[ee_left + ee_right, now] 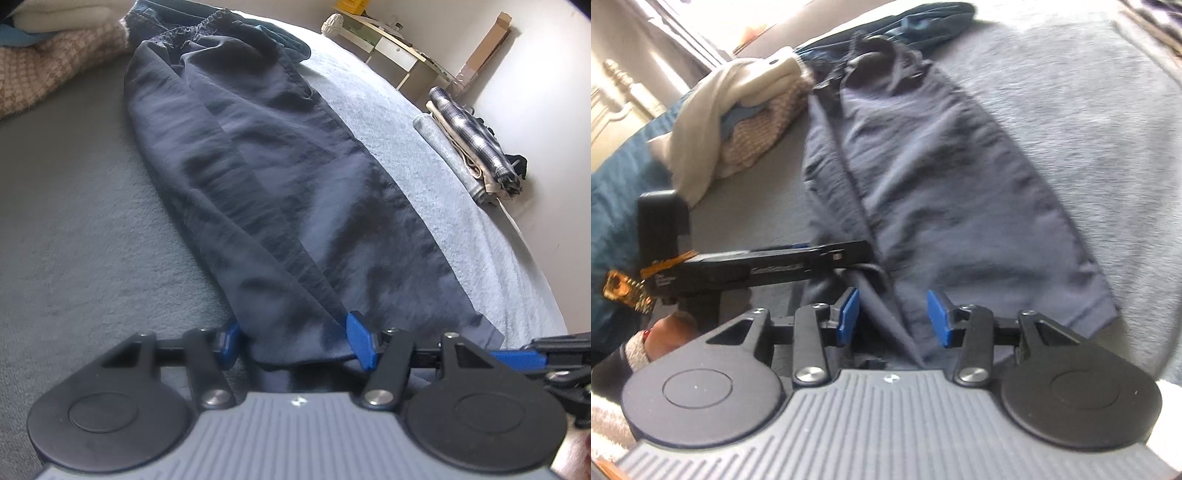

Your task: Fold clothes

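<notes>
Dark navy trousers [266,177] lie lengthwise on the bed, with the elastic waistband far away and the leg hems near me. My left gripper [294,341] stands open around the near hem: one blue pad is at the cloth's left edge and the other rests on top of the fabric. In the right wrist view my right gripper [894,317] is open just above the trousers [942,177], with a raised fold of cloth between its pads but not pinched. The left gripper's black body [757,266] sits close on its left.
The bed has a grey-blue cover [74,221]. A heap of cream and pink knit clothes [738,110] lies left of the waistband. A folded stack topped with plaid [476,147] sits at the bed's right edge. Beyond it stand a desk [388,40] and the wall. A person's hand [665,332] shows at lower left.
</notes>
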The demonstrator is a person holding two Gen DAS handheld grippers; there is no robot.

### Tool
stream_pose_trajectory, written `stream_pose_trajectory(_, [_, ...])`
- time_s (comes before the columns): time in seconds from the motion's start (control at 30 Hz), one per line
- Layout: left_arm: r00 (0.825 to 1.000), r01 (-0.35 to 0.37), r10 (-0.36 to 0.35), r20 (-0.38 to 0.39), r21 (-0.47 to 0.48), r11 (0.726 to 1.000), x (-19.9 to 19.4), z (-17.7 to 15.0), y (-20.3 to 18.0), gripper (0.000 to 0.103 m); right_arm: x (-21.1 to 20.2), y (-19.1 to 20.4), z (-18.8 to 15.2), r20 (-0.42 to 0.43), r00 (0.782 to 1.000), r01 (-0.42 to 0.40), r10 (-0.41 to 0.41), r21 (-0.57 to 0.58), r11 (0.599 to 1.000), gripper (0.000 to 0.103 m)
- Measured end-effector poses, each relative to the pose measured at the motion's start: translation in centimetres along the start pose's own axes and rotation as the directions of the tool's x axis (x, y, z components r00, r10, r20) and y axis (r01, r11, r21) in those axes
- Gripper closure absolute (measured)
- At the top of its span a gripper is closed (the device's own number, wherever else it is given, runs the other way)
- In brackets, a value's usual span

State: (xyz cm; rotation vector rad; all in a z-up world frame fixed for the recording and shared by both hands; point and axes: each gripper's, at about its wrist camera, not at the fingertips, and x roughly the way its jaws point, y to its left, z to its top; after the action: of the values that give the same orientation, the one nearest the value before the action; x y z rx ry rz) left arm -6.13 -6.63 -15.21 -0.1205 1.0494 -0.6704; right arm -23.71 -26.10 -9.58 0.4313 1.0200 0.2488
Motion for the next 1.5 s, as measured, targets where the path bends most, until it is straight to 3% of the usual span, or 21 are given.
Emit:
stream_pose_trajectory(0.1, [1.0, 0.004, -0.004, -0.002, 0.005, 1.0, 0.0, 0.0, 0.1, 0.043, 1.5, -0.7, -0.3, -0.06, 0.998, 0.01, -0.008, 0.036, 0.999, 0.071])
stream_pose_trajectory(0.2, [1.0, 0.01, -0.01, -0.004, 0.006, 1.0, 0.1, 0.1, 0.2, 0.043, 3.1, -3.1, -0.8, -0.144, 0.988, 0.078, -0.057, 0.146, 0.986, 0.074])
stream_pose_trajectory(0.3, [1.0, 0.017, -0.017, -0.002, 0.009, 1.0, 0.1, 0.1, 0.4, 0.043, 2.0, -4.1, -0.4, -0.11, 0.993, 0.072, -0.049, 0.215, 0.974, 0.076])
stream_pose_trajectory(0.37, [1.0, 0.02, -0.02, -0.001, 0.013, 1.0, 0.1, 0.0, 0.5, 0.043, 0.5, -3.3, 0.1, -0.033, 0.998, 0.05, -0.046, 0.154, 0.987, 0.074])
stream_pose_trajectory(0.43, [1.0, 0.02, -0.02, -0.002, 0.013, 1.0, 0.1, 0.0, 0.4, 0.042, -0.3, -2.3, 0.4, -0.01, 1.0, -0.006, 0.007, 0.089, 0.996, 0.074])
stream_pose_trajectory(0.63, [1.0, 0.02, -0.02, -0.002, 0.008, 1.0, 0.1, 0.0, 0.2, 0.042, 0.1, 1.7, 0.3, -0.108, 0.988, -0.124, 0.109, -0.141, 0.982, 0.074])
stream_pose_trajectory(0.73, [1.0, 0.022, -0.022, -0.005, 0.007, 1.0, 0.2, 0.0, 0.1, 0.042, 1.2, 3.3, -0.4, -0.169, 0.982, -0.122, 0.087, -0.209, 0.97, 0.07])
stream_pose_trajectory(0.9, [0.999, 0.038, -0.039, -0.011, -0.01, 0.999, 0.1, 0.2, 0.6, 0.041, 3.3, 3.2, -1.4, -0.24, 0.971, -0.067, 0.01, -0.231, 0.971, 0.07])
stream_pose_trajectory(0.93, [0.999, 0.044, -0.044, -0.012, -0.02, 0.999, 0.1, 0.3, 0.7, 0.04, 3.3, 3.3, -1.5, -0.239, 0.971, -0.082, 0.026, -0.231, 0.97, 0.077])
stream_pose_trajectory(0.97, [0.999, 0.049, -0.049, -0.014, -0.028, 0.998, 0.2, 0.4, 0.8, 0.04, 3.2, 3.3, -1.6, -0.237, 0.971, -0.098, 0.042, -0.231, 0.968, 0.097])
stream_pose_trajectory(1.0, [0.998, 0.053, -0.054, -0.015, -0.036, 0.998, 0.2, 0.4, 0.9, 0.04, 3.0, 3.5, -1.6, -0.234, 0.97, -0.116, 0.06, -0.233, 0.966, 0.099])
stream_pose_trajectory(1.13, [0.998, 0.063, -0.064, -0.018, -0.053, 0.997, 0.2, 0.6, 1.1, 0.038, 1.2, 4.2, -1.6, -0.207, 0.966, -0.207, 0.158, -0.239, 0.949, 0.1])
stream_pose_trajectory(1.3, [0.997, 0.079, -0.08, -0.017, -0.075, 0.994, 0.0, 0.8, 1.5, 0.038, -0.5, 2.4, -0.8, -0.121, 0.975, -0.205, 0.189, -0.14, 0.969, 0.1])
stream_pose_trajectory(1.43, [0.997, 0.082, -0.082, 0.005, -0.094, 0.992, -0.9, 1.1, 2.1, 0.038, -0.7, 0.2, -0.7, -0.113, 0.967, -0.233, 0.23, -0.014, 0.972, 0.1])
stream_pose_trajectory(1.5, [0.998, 0.066, -0.064, 0.025, -0.09, 0.994, -1.6, 1.2, 2.3, 0.037, -1.0, 0.3, -0.8, -0.102, 0.963, -0.254, 0.25, -0.029, 0.967, 0.1])
